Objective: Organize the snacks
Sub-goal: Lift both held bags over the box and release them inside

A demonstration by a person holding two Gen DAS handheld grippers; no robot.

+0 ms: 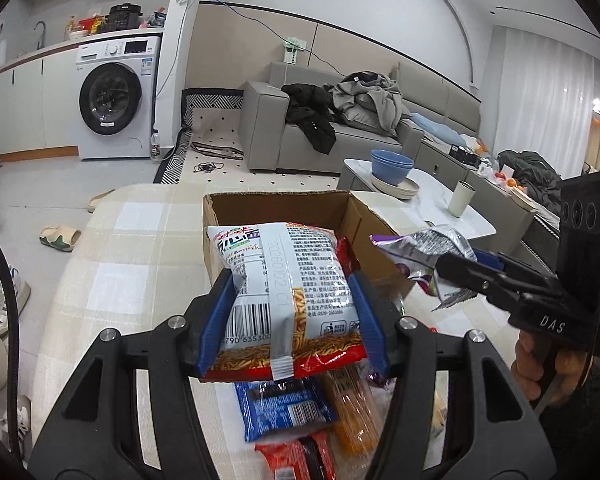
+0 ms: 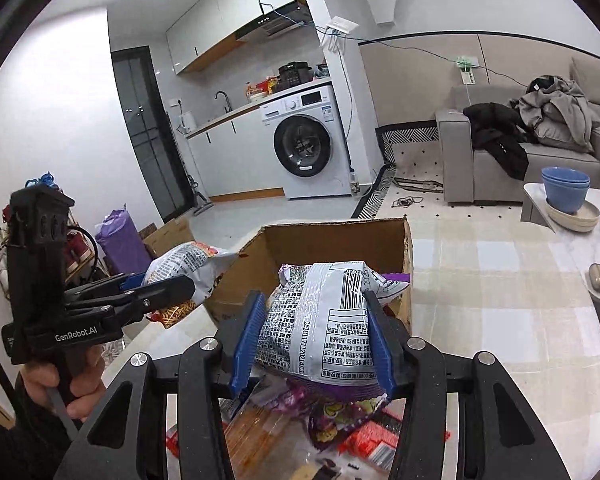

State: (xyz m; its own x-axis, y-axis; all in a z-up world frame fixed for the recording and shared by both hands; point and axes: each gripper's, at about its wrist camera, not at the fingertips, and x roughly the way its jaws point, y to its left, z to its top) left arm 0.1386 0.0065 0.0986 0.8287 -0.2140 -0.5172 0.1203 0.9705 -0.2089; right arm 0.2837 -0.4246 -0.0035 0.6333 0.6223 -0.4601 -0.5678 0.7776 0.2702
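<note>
My left gripper point(image 1: 292, 288) is shut on a red and white snack bag point(image 1: 288, 296) and holds it above the table, just before an open cardboard box point(image 1: 276, 204). My right gripper point(image 2: 314, 316) is shut on a silver and purple snack bag point(image 2: 324, 324) in front of the same box point(image 2: 336, 240). Each gripper shows in the other's view: the right one point(image 1: 456, 272) with its purple bag point(image 1: 424, 248), the left one point(image 2: 180, 288) with its bag point(image 2: 188, 260). Loose snack packets point(image 1: 284, 408) lie on the checked tablecloth below both grippers.
The table has a beige checked cloth point(image 1: 132, 264). A white side table point(image 1: 432, 200) to the right carries blue bowls point(image 1: 392, 166) on plates and a cup point(image 1: 462, 198). A grey sofa point(image 1: 340, 120) with clothes and a washing machine point(image 1: 116, 96) stand behind.
</note>
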